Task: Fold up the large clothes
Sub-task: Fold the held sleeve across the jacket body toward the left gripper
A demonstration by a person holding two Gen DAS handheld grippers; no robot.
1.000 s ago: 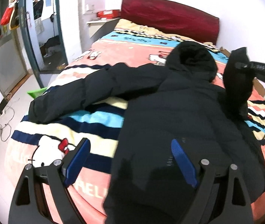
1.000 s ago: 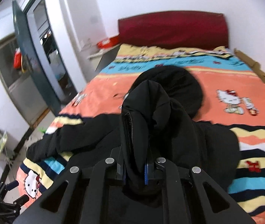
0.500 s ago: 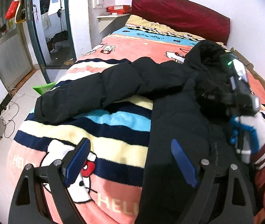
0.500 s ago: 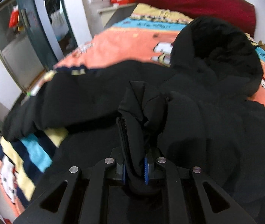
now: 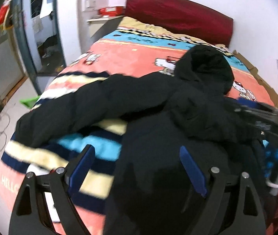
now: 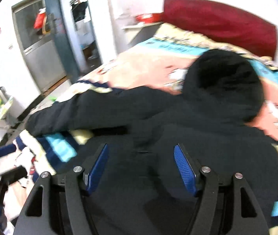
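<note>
A large black hooded jacket (image 5: 178,129) lies flat on the bed, hood (image 5: 207,66) toward the red headboard. Its left sleeve (image 5: 92,105) stretches out to the left; the right sleeve lies folded across the chest. My left gripper (image 5: 137,168) is open and empty above the jacket's lower left edge. My right gripper (image 6: 141,166) is open and empty above the jacket's body (image 6: 178,146); it shows blurred at the right edge of the left wrist view (image 5: 266,117).
The bed has a striped cartoon-cat blanket (image 5: 131,58) and a dark red headboard (image 5: 178,17). A doorway (image 5: 41,35) and a green object (image 5: 29,101) on the floor lie left of the bed. A small shelf (image 5: 103,17) stands by the headboard.
My right gripper has let go of the sleeve it held, opened, and drawn back. The sleeve now lies across the jacket's chest. My left gripper stayed open and shifted slightly.
</note>
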